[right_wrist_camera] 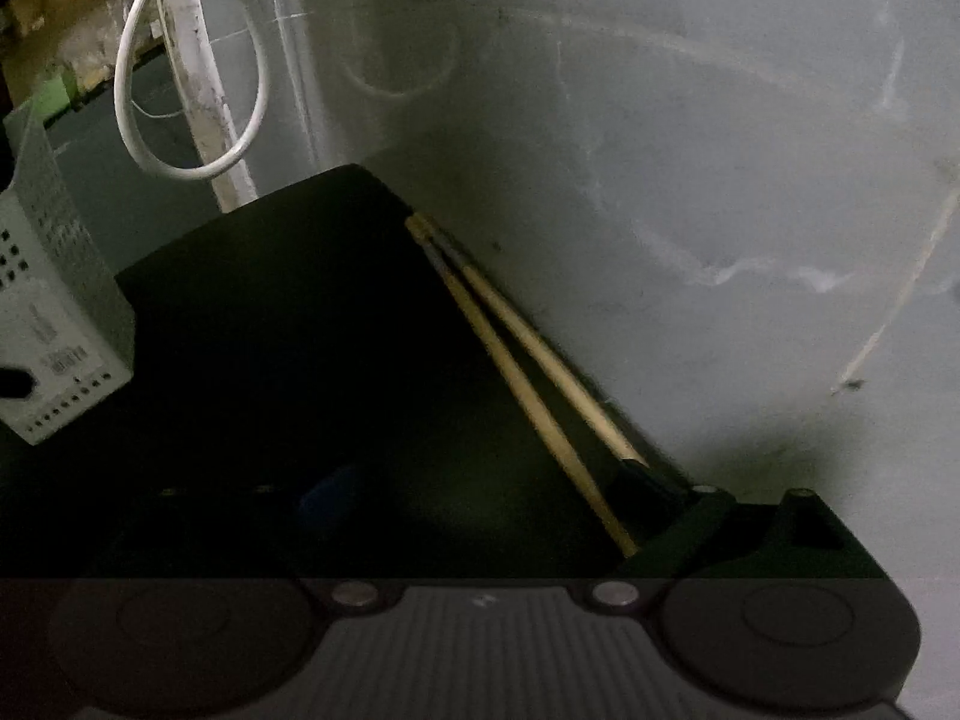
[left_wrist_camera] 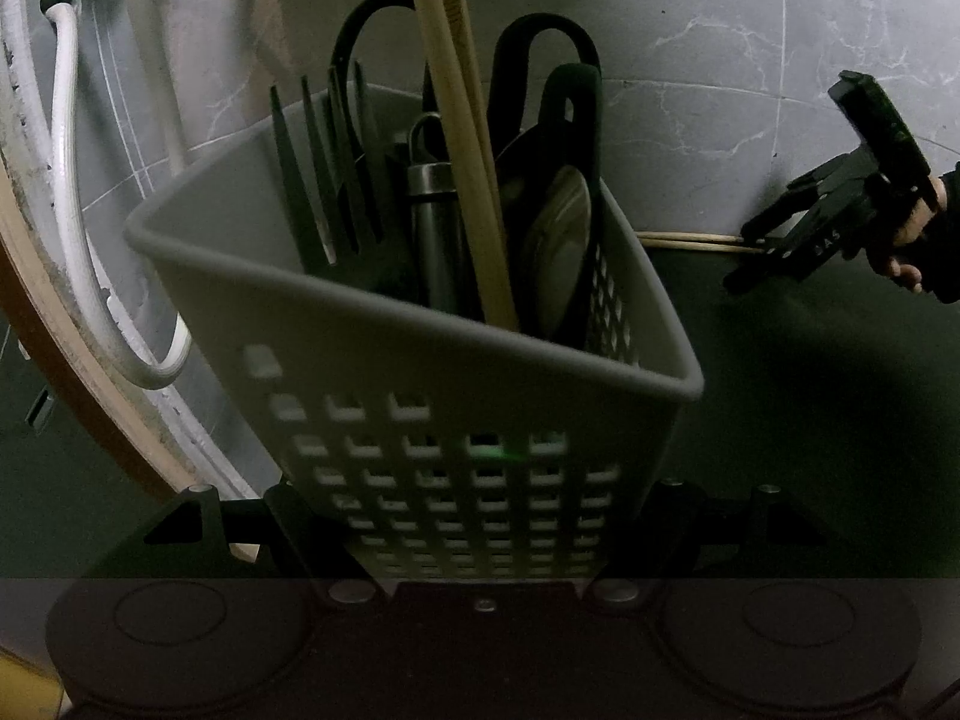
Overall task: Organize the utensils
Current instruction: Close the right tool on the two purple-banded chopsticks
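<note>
In the left wrist view a grey perforated utensil holder (left_wrist_camera: 420,372) fills the middle, and my left gripper (left_wrist_camera: 474,516) is shut on its lower part, one finger on each side. Inside it stand dark forks (left_wrist_camera: 324,168), two wooden chopsticks (left_wrist_camera: 462,138), a metal spoon (left_wrist_camera: 558,246) and black-handled tools (left_wrist_camera: 540,60). Two more chopsticks (right_wrist_camera: 528,378) lie on the dark counter against the wall. My right gripper (right_wrist_camera: 480,516) stands open at their near ends, with its right finger (right_wrist_camera: 690,522) just beside them. The same gripper (left_wrist_camera: 750,258) shows at the right of the left wrist view, in a person's hand.
A grey marbled wall (right_wrist_camera: 690,150) runs close behind the counter (right_wrist_camera: 288,330). A white cable (left_wrist_camera: 78,228) loops down at the left beside a wooden edge (left_wrist_camera: 72,354). The holder (right_wrist_camera: 54,312) sits at the far left of the right wrist view.
</note>
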`<action>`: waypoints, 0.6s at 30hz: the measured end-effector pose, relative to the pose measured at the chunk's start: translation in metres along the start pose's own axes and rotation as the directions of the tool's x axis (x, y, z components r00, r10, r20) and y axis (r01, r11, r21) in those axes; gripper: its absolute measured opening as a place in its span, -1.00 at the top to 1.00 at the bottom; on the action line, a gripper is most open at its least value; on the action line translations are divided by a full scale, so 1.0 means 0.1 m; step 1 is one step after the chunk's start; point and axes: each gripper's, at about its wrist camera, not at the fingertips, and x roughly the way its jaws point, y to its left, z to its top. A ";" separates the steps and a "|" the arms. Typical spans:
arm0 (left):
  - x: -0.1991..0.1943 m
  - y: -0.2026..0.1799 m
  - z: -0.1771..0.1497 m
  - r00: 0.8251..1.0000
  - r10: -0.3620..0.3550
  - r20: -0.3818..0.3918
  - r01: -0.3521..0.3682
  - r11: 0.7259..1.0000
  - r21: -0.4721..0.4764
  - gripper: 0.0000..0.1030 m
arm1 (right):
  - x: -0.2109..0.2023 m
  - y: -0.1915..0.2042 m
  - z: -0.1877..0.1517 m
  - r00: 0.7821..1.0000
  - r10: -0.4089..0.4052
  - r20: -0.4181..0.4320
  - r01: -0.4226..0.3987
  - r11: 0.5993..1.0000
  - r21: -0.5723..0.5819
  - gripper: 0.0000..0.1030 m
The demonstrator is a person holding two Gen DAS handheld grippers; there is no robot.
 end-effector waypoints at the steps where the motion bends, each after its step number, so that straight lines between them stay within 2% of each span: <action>1: 0.00 0.00 0.00 1.000 0.000 0.000 0.000 1.000 0.000 -0.53 | -0.03 -0.02 -0.01 1.000 -0.015 0.007 0.015 1.000 0.011 -0.86; 5: 0.01 0.00 0.00 1.000 -0.001 0.000 0.001 1.000 0.002 -0.53 | 0.01 -0.14 -0.04 0.998 -0.070 0.005 0.070 0.996 0.061 -0.86; 10: 0.01 0.00 0.00 1.000 -0.003 0.000 0.003 1.000 0.004 -0.53 | 0.08 -0.19 -0.09 0.998 -0.057 0.005 0.057 0.994 0.095 -0.93; 13: 0.01 0.00 0.00 1.000 -0.004 0.002 0.004 1.000 0.004 -0.53 | 0.04 -0.12 -0.08 1.000 -0.020 0.003 0.020 0.997 0.072 -0.73; 15: 0.02 0.00 0.00 1.000 -0.004 0.003 0.004 1.000 0.004 -0.53 | 0.01 -0.04 -0.05 1.000 0.004 -0.012 -0.004 1.000 0.031 -0.49; 18: 0.02 0.00 -0.01 1.000 -0.006 0.005 0.006 1.000 0.005 -0.53 | -0.01 0.00 0.03 1.000 0.021 -0.011 -0.021 1.000 0.015 -0.41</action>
